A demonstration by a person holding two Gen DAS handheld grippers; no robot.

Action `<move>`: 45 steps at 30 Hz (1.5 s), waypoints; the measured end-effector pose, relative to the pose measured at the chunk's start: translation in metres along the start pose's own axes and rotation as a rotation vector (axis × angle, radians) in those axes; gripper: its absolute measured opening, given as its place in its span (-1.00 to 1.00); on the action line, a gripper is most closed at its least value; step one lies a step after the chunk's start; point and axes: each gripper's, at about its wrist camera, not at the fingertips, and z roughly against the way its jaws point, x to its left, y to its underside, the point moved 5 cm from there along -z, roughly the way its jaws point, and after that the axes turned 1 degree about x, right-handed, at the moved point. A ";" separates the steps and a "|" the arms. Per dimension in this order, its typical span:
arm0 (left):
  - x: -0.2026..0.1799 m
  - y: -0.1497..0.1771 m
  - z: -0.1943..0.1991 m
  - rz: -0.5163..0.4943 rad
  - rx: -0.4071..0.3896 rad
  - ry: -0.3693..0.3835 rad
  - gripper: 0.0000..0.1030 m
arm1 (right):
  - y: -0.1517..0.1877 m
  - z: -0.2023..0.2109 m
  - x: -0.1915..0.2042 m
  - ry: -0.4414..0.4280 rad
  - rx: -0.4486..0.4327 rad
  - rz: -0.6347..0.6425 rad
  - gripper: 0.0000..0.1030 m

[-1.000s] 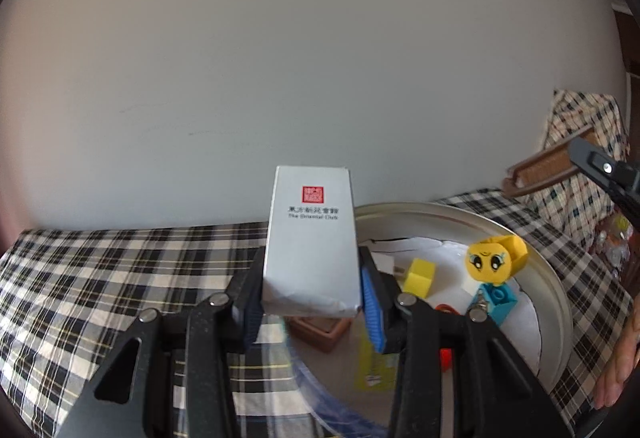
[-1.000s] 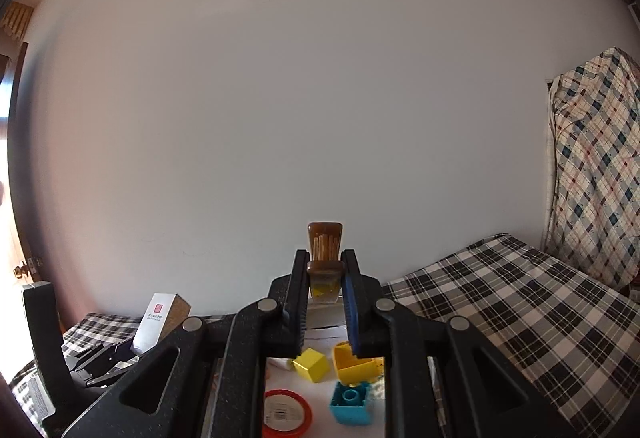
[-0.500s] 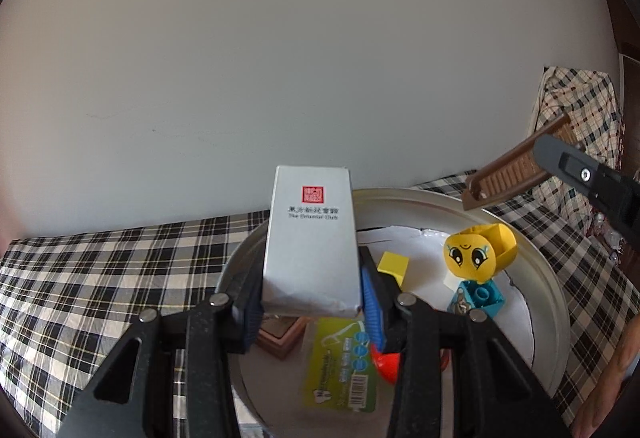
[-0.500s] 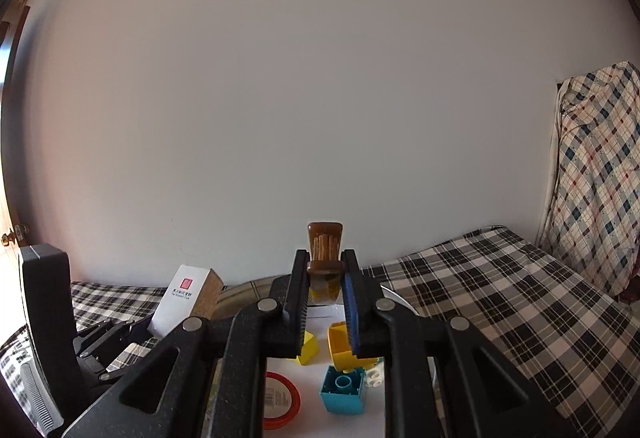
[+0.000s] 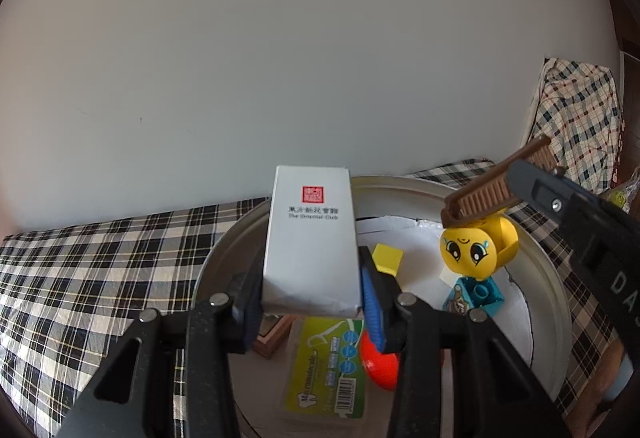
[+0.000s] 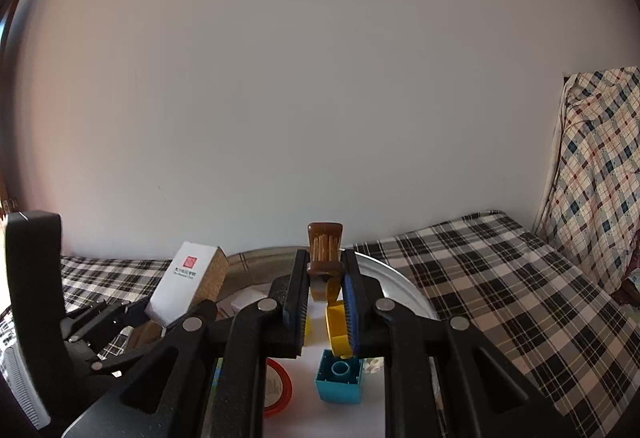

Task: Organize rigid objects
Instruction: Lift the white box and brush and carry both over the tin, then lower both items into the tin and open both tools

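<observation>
1. Left gripper [image 5: 312, 302]: jaws closed on the lower part of a white carton [image 5: 312, 238], held upright above the near left part of the tray; seen from the right wrist [image 6: 188, 284], it sits at 9 o'clock of the brush
2. Right gripper [image 6: 325, 290]: jaws clamped on a brown brush [image 6: 325, 252], bristles facing the camera; from the left wrist view the brush [image 5: 486, 194] hangs just above the toy's head, at 3 o'clock of the carton
3. Round metal tray [image 5: 548, 278], lined in white, on a checked cloth [image 5: 88, 270]
4. Near zone of the tray: green floss pack [image 5: 326, 370], red lid [image 5: 380, 366] at its 3 o'clock, brown block [image 5: 274, 336] at its 10 o'clock
5. Middle zone: yellow-headed toy [image 5: 472, 250] on a teal brick [image 5: 478, 294]; yellow cube [image 5: 386, 258] at its 9 o'clock
6. Far: plain wall [image 5: 320, 58]; checked fabric [image 5: 576, 118] hanging at 2 o'clock
</observation>
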 end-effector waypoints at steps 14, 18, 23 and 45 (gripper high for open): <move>0.004 -0.004 0.003 0.022 -0.003 0.028 -0.21 | -0.018 0.024 -0.011 -0.043 -0.109 -0.046 -0.66; 0.007 -0.012 0.007 0.032 -0.010 0.032 -0.21 | -0.025 0.022 -0.019 -0.029 -0.119 -0.057 -0.66; 0.011 -0.031 0.006 0.043 -0.018 0.048 -0.21 | -0.035 0.004 -0.031 -0.047 -0.075 -0.084 -0.66; -0.008 -0.028 -0.083 -0.033 0.390 0.061 -0.21 | -0.009 -0.128 0.000 -0.001 0.457 0.069 -0.66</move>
